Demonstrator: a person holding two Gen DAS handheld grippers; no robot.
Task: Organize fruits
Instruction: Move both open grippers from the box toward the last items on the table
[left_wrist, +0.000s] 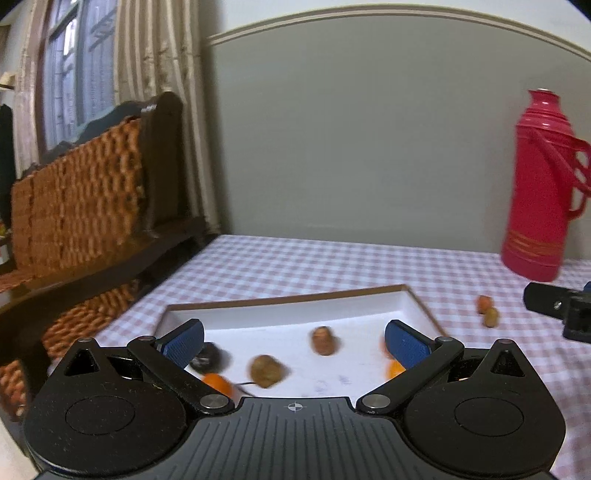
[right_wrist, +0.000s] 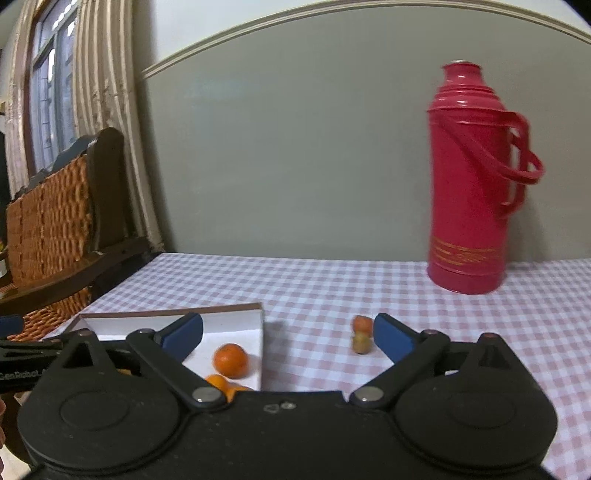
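Thermos (right_wrist: 471, 177), red, upright at the back of the checked tablecloth (right_wrist: 369, 280), wicker chair (right_wrist: 55, 221) off the far side of the tray. Tray (left_wrist: 413, 299), white, shallow, long axis across the view, holds oranges (right_wrist: 230, 360) and brownish fruits (left_wrist: 266, 370). Two small fruits (right_wrist: 361, 334) lie touching on the cloth between tray and thermos. Left gripper (left_wrist: 293, 341) open, empty, over tray. Right gripper (right_wrist: 288, 336) open, empty. Partly readable print on left gripper's side: "GenRobot".
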